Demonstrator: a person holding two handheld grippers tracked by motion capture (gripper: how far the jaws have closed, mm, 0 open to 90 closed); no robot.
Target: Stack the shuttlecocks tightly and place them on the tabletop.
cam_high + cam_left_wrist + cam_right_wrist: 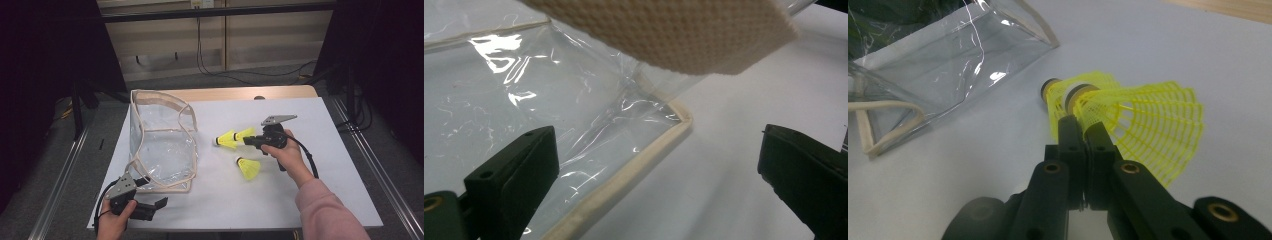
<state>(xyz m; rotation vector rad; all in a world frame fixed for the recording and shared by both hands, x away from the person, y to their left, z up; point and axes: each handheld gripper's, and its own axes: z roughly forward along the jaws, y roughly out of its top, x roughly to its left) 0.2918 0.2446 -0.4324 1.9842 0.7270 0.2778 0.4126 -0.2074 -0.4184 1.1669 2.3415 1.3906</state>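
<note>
A clear plastic bag [162, 145] with beige trim stands open on the white table. Three yellow shuttlecocks lie to its right. My right gripper [251, 141] is shut on the mesh skirt of one shuttlecock [245, 133], seen close up in the right gripper view as the held shuttlecock [1148, 125] pinched at the gripper [1083, 126]. A second shuttlecock [226, 140] rests right against it, cork [1049, 90] toward the bag. The third shuttlecock [248, 168] lies apart, nearer me. My left gripper [156, 206] is open at the bag's near corner [680, 116], jaws wide, left jaw over the plastic.
The bag's beige strap [664, 30] hangs across the top of the left gripper view. The white table surface [320, 130] stretches right of the shuttlecocks. A wooden strip [240, 93] runs along the far edge. Cables [210, 65] lie on the floor beyond.
</note>
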